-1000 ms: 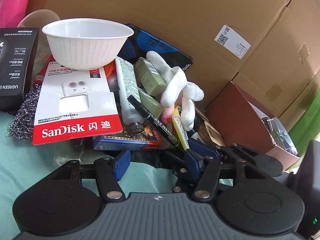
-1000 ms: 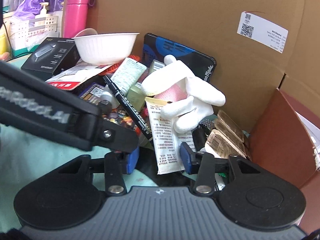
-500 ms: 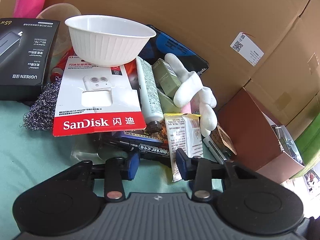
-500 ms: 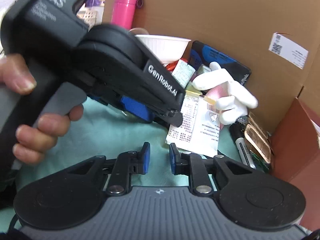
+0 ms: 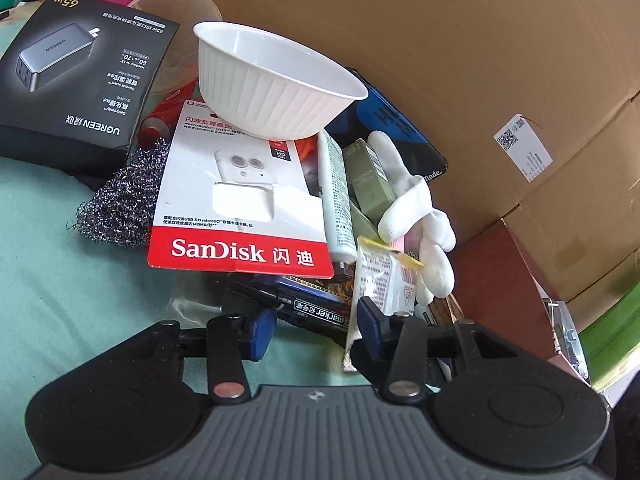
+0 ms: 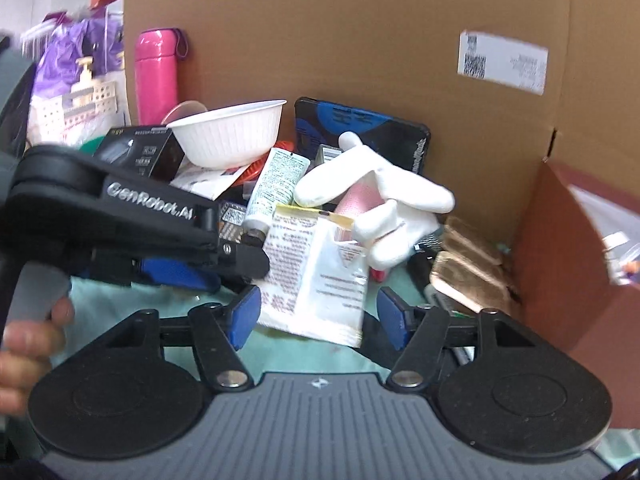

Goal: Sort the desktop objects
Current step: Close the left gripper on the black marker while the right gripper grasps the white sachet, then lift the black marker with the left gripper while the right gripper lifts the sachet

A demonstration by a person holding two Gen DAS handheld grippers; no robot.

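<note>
**Sorting a desk pile: early stage, both grippers at the sachet**

The pile lies unsorted against the cardboard wall (image 5: 400, 40); nothing shown has been set apart, so nearly all the work appears to remain. Landmark: the white sachet (image 6: 316, 276) at the pile's near edge. Right gripper (image 6: 316, 312): jaws opening, wide, straddling the sachet's lower end without pressing it. Left gripper (image 5: 312, 328): jaws opening, about half spread, the black marker (image 5: 316, 312) lying across the gap just beyond the pads; contact cannot be judged, as the marker's end is hidden, though no grip shows. Behind the sachet lie a white glove (image 6: 380, 208) and a tube (image 6: 276, 184); further back and left, the bowl (image 5: 276, 84) sits on the SanDisk card (image 5: 240, 208). Right of the sachet a brown box (image 6: 576, 256) closes that side. Open green mat (image 5: 80, 300) lies left of and before the sachet, the freest room for withdrawal.
</note>
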